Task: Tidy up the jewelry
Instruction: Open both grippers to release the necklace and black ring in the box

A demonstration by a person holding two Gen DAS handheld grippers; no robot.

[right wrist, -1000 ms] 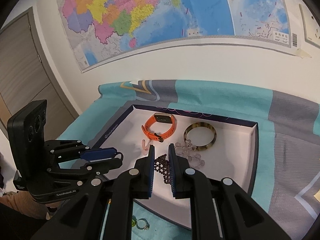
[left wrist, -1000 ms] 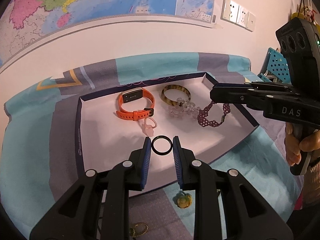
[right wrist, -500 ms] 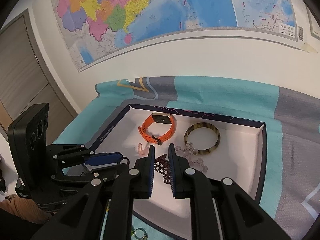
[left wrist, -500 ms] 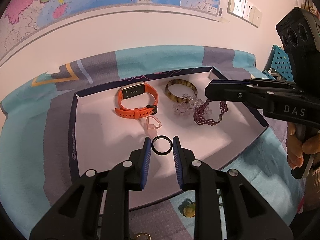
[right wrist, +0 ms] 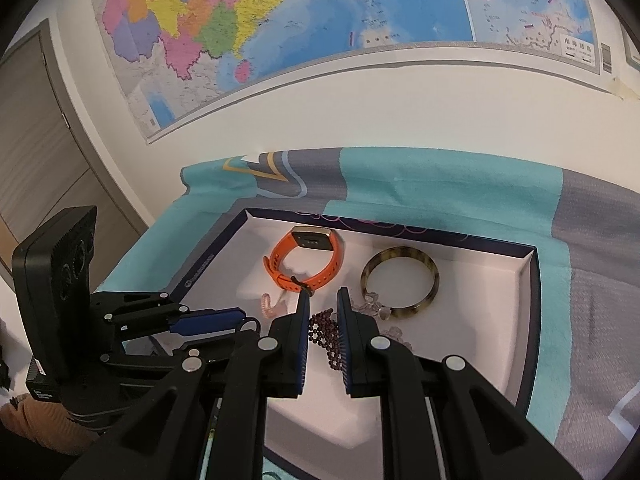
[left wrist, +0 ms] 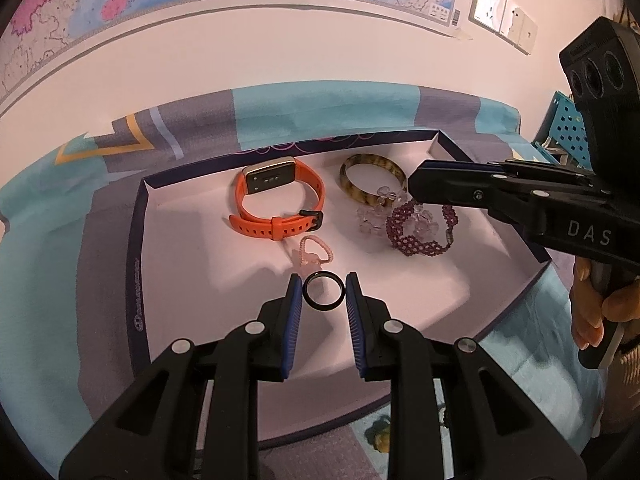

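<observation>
Two blue-padded jaws of the left gripper (left wrist: 323,285) pinch a black ring (left wrist: 323,290) above the white tray (left wrist: 192,280). Just beyond lies a pink ring (left wrist: 314,249), farther an orange watch (left wrist: 276,204). The right gripper (right wrist: 323,304) stands nearly closed, empty, over a maroon beaded bracelet (right wrist: 322,334).

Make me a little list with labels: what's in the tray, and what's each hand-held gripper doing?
Tray: white inside, dark rim, on a teal and grey cloth
In tray: orange watch, brown bangle, clear beads, maroon bracelet, pink ring
Left hand-held gripper: pinching a black ring above the tray
Right hand-held gripper: nearly shut, nothing held, above the maroon bracelet
Outside tray: a yellow-green piece on the cloth at the near edge
</observation>
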